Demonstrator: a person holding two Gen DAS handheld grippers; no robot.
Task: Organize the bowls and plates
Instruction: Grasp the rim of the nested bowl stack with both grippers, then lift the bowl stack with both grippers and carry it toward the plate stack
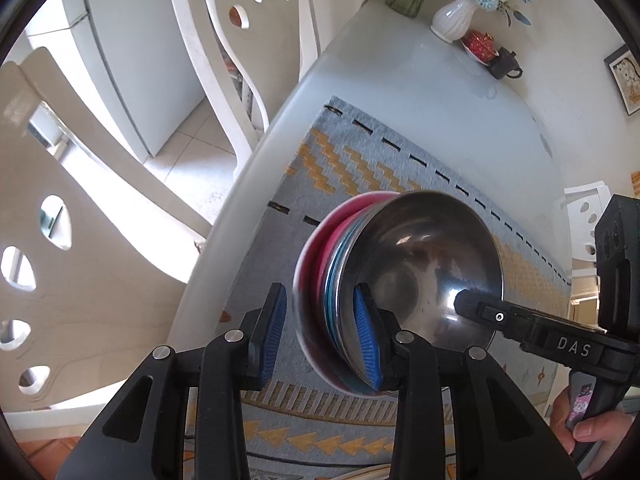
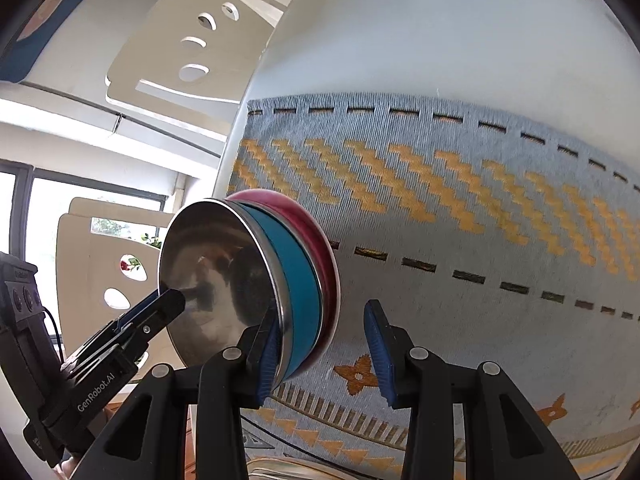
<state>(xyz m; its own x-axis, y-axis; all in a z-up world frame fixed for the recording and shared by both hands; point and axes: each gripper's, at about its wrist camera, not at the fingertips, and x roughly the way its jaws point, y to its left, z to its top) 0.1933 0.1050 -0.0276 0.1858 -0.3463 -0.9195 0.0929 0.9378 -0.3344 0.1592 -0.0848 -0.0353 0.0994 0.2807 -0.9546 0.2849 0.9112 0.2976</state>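
- Centrally, a steel bowl [image 1: 424, 268] nests in a blue bowl [image 2: 298, 280] and a red bowl [image 2: 316, 232], over the woven mat [image 2: 440, 208].
- Left gripper [image 1: 320, 336] and right gripper [image 2: 320, 356] both straddle the stack's rim, spread wide, neither clamping.
- A white vase [image 1: 454, 20] stands well apart on the table [image 1: 400, 68].

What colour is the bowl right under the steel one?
Teal blue bowl, nested between the steel bowl and a red one; clearest in the right wrist view.
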